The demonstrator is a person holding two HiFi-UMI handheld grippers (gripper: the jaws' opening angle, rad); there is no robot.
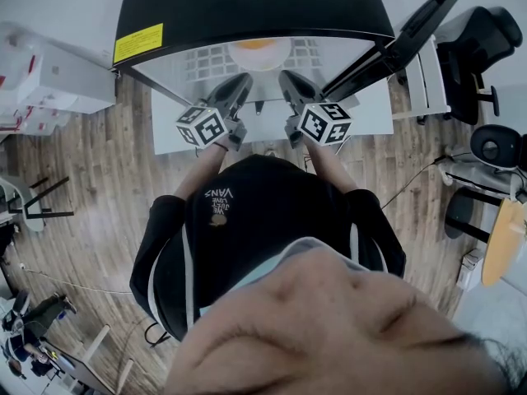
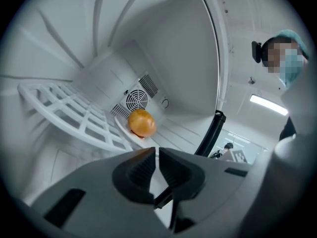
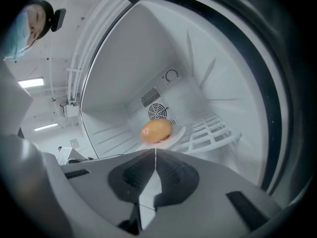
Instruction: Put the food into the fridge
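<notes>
Starting at ten o'clock in the head view, a yellow label [image 1: 138, 42] sat on the black top of the fridge [image 1: 247, 6]. Just below it, at eleven o'clock from the person's shoulders, the left gripper [image 2: 156, 150] pointed into the open compartment, its jaws drawn together on nothing. At twelve o'clock, beyond both grippers, the round orange food [image 2: 142, 122] rested on a white plate [image 3: 178, 132] on the wire shelf [image 2: 74, 110], near the fan vent [image 3: 157, 112] in the back wall. At one o'clock the right gripper [image 3: 155, 151] was likewise clenched and empty. The door [image 1: 412, 31] stood open at two o'clock.
</notes>
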